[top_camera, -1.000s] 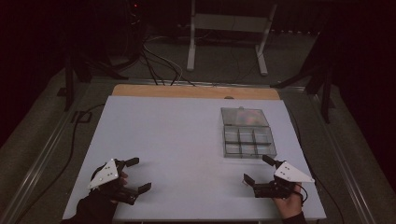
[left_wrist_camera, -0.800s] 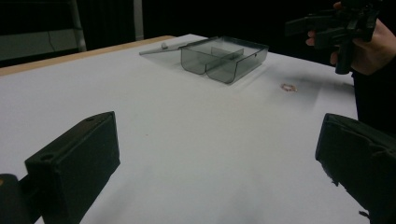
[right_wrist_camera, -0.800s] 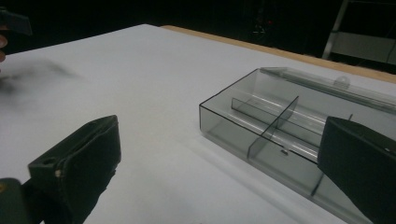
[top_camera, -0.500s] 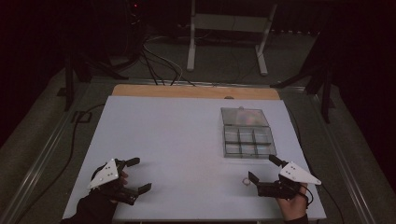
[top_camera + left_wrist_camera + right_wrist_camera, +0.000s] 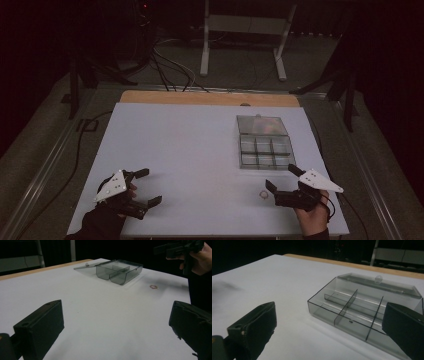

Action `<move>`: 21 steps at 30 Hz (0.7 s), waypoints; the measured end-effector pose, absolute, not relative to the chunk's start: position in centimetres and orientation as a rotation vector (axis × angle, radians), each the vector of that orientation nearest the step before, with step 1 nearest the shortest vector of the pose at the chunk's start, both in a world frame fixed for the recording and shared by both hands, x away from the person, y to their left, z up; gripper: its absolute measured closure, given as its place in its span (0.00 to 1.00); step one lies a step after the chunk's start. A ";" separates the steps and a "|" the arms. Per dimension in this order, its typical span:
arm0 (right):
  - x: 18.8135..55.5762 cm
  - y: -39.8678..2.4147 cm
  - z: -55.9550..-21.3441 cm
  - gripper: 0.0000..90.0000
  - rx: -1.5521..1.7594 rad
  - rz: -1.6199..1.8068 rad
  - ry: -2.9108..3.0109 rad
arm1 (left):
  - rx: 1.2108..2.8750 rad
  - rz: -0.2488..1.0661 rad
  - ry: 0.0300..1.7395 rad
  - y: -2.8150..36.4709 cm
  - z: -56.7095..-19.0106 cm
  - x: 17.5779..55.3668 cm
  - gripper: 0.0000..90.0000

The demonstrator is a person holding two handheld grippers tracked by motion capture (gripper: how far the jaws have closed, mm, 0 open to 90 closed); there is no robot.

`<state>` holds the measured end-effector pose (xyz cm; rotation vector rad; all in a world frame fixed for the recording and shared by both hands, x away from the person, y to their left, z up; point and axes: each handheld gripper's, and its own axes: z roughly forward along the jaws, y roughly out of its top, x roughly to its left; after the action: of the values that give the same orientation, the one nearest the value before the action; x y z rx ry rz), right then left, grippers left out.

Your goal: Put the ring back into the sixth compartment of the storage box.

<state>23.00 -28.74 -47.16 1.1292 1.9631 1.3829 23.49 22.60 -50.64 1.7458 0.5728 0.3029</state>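
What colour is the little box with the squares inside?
See-through smoky grey box, clearest in the right gripper view.

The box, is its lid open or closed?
Open. The box shows bare compartments from above, and its lid lies flat back on the table behind it.

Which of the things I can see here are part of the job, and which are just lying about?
Part of the job:
- small ring on the table, beside the right gripper
- clear compartment box, lid open
- left gripper, open, hovering over bare table

Just lying about:
- cables on the floor behind the table
- white stand at the back
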 end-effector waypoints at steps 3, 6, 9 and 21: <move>23.1 -28.7 -47.2 0.00 1.139 1.380 1.980 | 1.745 0.303 0.574 22.6 -50.6 23.5 0.01; 23.1 -28.5 -47.2 0.00 1.150 1.383 1.991 | 1.746 0.303 0.574 22.6 -50.6 23.5 0.01; 23.2 -28.5 -47.3 0.00 1.157 1.380 1.996 | 1.745 0.305 0.573 22.6 -50.6 23.5 0.01; 23.7 -27.6 -48.0 0.00 1.298 1.292 2.065 | 1.749 0.306 0.571 22.6 -50.6 23.4 0.01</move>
<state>23.65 -27.62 -48.01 1.2984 2.0649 1.2923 23.45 22.60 -50.60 1.7487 0.5713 0.3059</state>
